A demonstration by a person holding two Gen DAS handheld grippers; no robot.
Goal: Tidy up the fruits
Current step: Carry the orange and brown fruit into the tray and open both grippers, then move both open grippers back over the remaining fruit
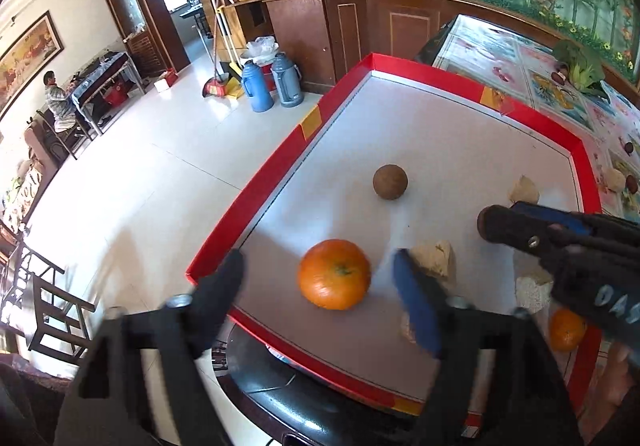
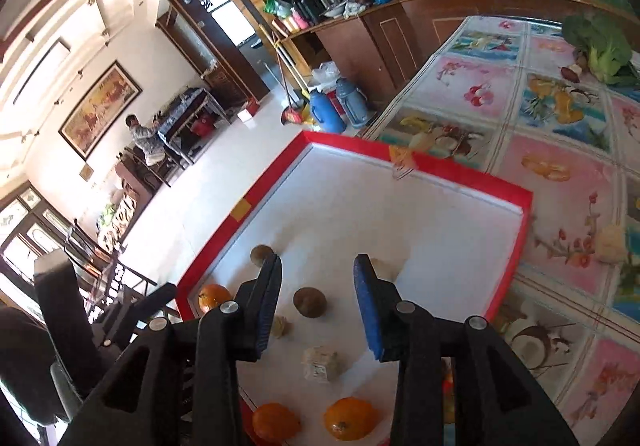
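Observation:
A red-rimmed white tray (image 1: 280, 170) holds the fruit. In the left wrist view an orange (image 1: 334, 274) lies between the fingers of my open left gripper (image 1: 320, 278). A brown round fruit (image 1: 390, 182) lies farther in, with pale chunks (image 1: 436, 258) to the right and a second orange (image 1: 566, 328) at the right edge. My right gripper (image 1: 496, 224) reaches in from the right. In the right wrist view my right gripper (image 2: 318, 300) is open above a brown fruit (image 2: 309, 302). Another brown fruit (image 2: 261, 254), pale chunks (image 2: 320, 362) and oranges (image 2: 348, 418) (image 2: 276, 422) (image 2: 214, 296) lie around it.
The tray (image 2: 508, 246) sits on a table with a floral fruit-print cloth (image 2: 560, 166). Green vegetables (image 2: 604, 46) and a cauliflower piece (image 2: 610, 242) lie on the cloth. Beyond the tray's left side are tiled floor, two thermos jugs (image 1: 272, 86) and chairs (image 1: 52, 306).

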